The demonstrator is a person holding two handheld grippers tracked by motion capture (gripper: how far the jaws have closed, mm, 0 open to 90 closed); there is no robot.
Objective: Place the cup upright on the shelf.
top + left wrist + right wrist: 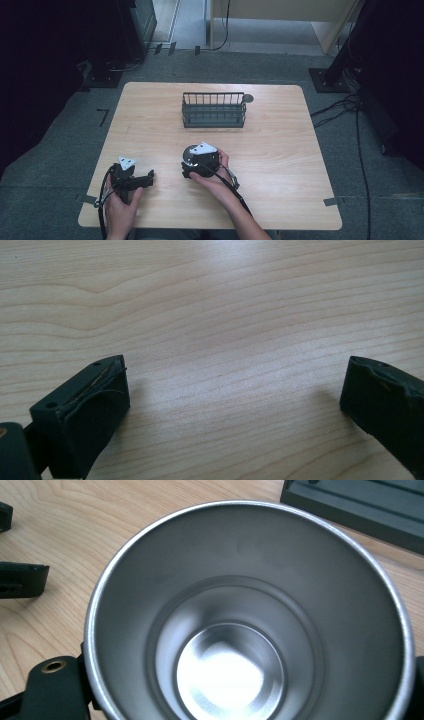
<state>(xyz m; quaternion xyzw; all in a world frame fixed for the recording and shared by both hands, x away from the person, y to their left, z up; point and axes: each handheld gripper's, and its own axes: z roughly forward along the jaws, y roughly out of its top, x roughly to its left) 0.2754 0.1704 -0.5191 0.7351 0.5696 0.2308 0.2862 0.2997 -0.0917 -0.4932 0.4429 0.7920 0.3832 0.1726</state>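
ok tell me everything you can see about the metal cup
The cup looks like brushed steel: a round open mouth with a thin bright rim, smooth grey inner walls that step in to a narrower, shiny flat bottom. It is empty. The right gripper view looks straight into its mouth. It sits between the jaws of the right gripper, which are shut on it, at the near middle of the wooden table. The dark wire basket stands apart from it, farther back.
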